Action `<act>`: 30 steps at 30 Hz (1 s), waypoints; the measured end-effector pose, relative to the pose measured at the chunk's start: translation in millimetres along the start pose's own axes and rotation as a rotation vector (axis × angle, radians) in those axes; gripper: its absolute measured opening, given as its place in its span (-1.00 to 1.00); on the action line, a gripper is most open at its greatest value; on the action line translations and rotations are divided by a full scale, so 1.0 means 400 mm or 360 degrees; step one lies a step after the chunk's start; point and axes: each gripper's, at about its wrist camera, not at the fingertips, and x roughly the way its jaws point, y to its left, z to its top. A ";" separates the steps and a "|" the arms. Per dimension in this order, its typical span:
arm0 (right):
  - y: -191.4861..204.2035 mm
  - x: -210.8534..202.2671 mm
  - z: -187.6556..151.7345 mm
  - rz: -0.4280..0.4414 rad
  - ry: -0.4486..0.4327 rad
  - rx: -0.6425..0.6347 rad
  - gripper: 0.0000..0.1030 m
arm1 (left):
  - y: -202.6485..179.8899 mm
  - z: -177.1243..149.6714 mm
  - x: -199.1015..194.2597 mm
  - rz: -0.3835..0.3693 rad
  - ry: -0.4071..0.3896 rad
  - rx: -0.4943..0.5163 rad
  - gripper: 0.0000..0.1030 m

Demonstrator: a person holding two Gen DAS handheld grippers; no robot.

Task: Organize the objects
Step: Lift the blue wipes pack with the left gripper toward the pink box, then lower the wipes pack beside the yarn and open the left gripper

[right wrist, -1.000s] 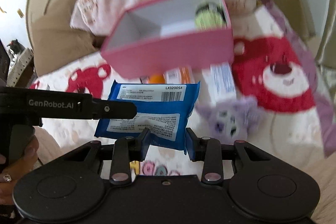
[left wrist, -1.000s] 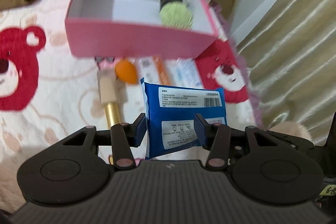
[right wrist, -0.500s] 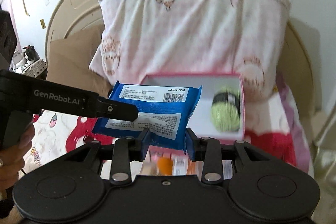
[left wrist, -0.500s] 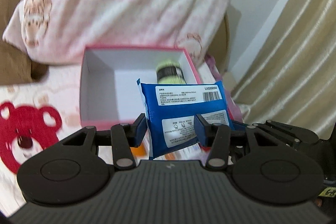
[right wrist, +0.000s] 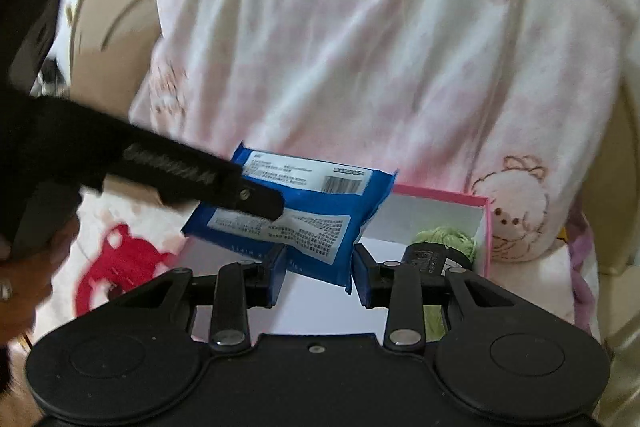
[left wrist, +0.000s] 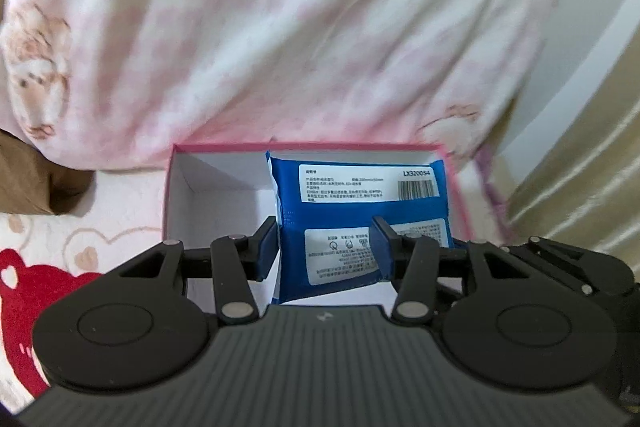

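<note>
Left wrist view: both claws, left claw (left wrist: 325, 245) and right claw (right wrist: 319, 273), pinch the soft, light blue pack (left wrist: 360, 211) low at six o'clock over the pink box (left wrist: 176, 163); it looks squashy, best held mid-body.

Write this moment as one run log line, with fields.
phase: placing | left claw: shut on blue pack | right claw: shut on blue pack | position: over pink box

Bear-print blanketed bed (left wrist: 80, 239) with pink open box (left wrist: 176, 187) and pink checked pillow (left wrist: 280, 27) on it.
</note>
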 end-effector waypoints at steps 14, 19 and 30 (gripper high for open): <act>-0.081 0.264 -0.015 -0.0077 0.0312 0.0070 -0.24 | 0.094 0.003 0.275 -0.0104 0.0109 -0.0143 -0.09; -0.080 0.303 -0.018 -0.0150 0.0370 0.0121 -0.35 | 0.100 0.000 0.311 -0.0110 0.0124 -0.0156 -0.11; -0.037 0.341 -0.030 -0.0304 0.0503 0.0101 -0.34 | 0.079 -0.013 0.389 -0.0032 0.0231 -0.0230 -0.20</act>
